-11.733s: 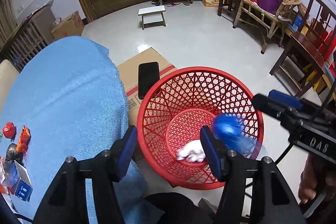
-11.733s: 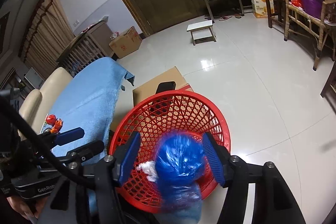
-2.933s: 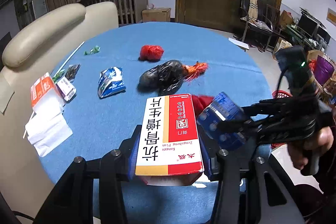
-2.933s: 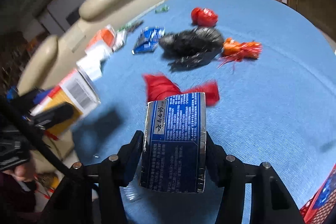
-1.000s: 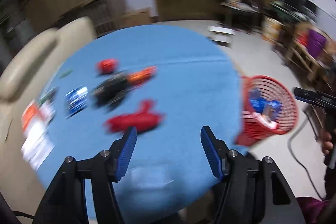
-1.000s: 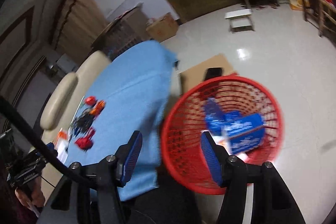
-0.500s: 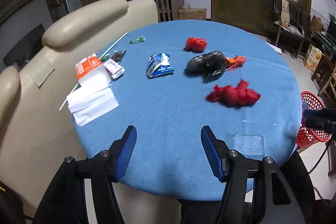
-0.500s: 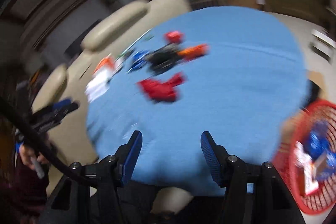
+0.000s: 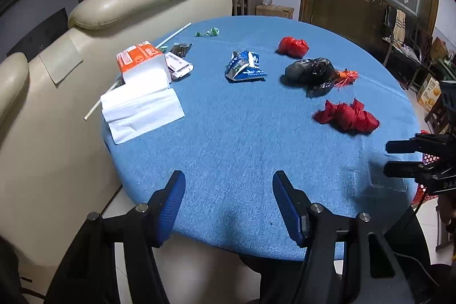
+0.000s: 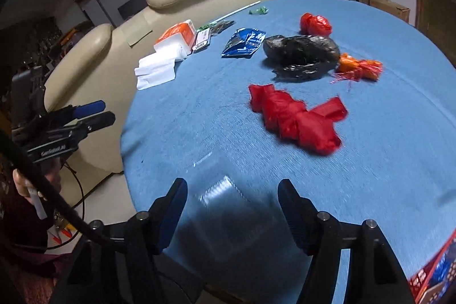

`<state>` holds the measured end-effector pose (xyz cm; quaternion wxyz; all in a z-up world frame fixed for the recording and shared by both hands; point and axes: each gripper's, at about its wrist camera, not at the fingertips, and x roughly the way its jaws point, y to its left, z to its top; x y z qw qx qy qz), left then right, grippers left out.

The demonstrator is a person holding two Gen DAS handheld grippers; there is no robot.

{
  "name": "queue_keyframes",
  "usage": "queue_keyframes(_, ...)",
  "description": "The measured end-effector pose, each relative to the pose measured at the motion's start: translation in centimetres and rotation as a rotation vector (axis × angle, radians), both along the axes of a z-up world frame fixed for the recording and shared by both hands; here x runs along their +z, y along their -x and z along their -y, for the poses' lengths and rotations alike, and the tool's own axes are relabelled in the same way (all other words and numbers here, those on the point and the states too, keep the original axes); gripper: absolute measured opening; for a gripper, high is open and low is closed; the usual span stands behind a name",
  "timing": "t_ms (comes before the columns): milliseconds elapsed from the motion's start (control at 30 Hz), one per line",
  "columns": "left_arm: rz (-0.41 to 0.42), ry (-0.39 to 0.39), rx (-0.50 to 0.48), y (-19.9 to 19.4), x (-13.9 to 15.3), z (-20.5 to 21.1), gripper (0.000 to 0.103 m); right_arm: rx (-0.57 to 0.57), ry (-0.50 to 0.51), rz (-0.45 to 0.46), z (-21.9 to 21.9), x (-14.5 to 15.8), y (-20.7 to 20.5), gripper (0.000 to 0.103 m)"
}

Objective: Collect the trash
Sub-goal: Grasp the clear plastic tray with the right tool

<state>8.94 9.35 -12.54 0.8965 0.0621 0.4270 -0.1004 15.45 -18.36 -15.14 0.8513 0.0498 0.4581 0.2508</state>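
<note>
Both grippers, left gripper (image 9: 228,204) and right gripper (image 10: 232,211), are hovering empty over the table (image 9: 242,138) again, the right's jaws just widening, boxes now binned, ready for the red wrapper (image 10: 296,118).

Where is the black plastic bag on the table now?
In the left wrist view, the black plastic bag lies right of centre on the blue table, between the small red bundle and orange wrapper.

Bare blue tablecloth (image 9: 242,138) lies open before red wrapper (image 9: 349,117)
</note>
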Motion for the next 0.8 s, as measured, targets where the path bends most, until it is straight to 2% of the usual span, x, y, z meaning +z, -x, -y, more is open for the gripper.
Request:
queue_keyframes(133, -0.008, 0.004, -0.005, -0.2, -0.3, 0.1, 0.064, 0.098, -0.01, -0.058, -1.6, -0.5, -0.8, 0.07)
queue_keyframes(233, -0.011, 0.005, -0.008, -0.4, -0.4, 0.1, 0.064, 0.15, 0.025, -0.049, -2.7, -0.4, -0.1, 0.07)
queue_keyframes(300, -0.014, 0.006, -0.009, -0.7, -0.4, 0.3, 0.064, 0.166, 0.072, -0.035, -3.3, -0.5, 0.8, 0.07)
queue_keyframes(367, -0.019, 0.009, -0.015, -1.0, -0.4, 0.6, 0.064, 0.207, 0.143, -0.01, -4.4, -0.8, 1.9, 0.076)
queue_keyframes(433, -0.02, 0.006, -0.03, -1.3, -0.3, 1.3, 0.064, 0.224, 0.243, 0.028, -5.4, -1.5, 2.4, 0.077)
queue_keyframes(500, -0.016, -0.001, -0.054, -1.6, 0.0, 2.2, 0.064, 0.203, 0.297, 0.044, -5.7, -2.5, 2.3, 0.076)
queue_keyframes(533, -0.012, -0.003, -0.074, -1.9, 0.2, 2.8, 0.064, 0.182, 0.297, 0.032, -5.4, -3.0, 2.1, 0.06)
queue_keyframes(567, -0.011, -0.005, -0.086, -2.1, 0.3, 3.2, 0.064, 0.161, 0.275, 0.013, -4.9, -3.5, 1.8, 0.056)
queue_keyframes(667, -0.021, -0.007, -0.162, -3.3, 0.8, 5.5, 0.064, 0.1, 0.209, 0.042, -3.1, -2.9, 1.9, 0.056)
queue_keyframes(800, -0.031, -0.006, -0.314, -5.3, 1.0, 10.4, 0.065, -0.008, 0.129, 0.046, 1.0, -2.3, 2.8, 0.056)
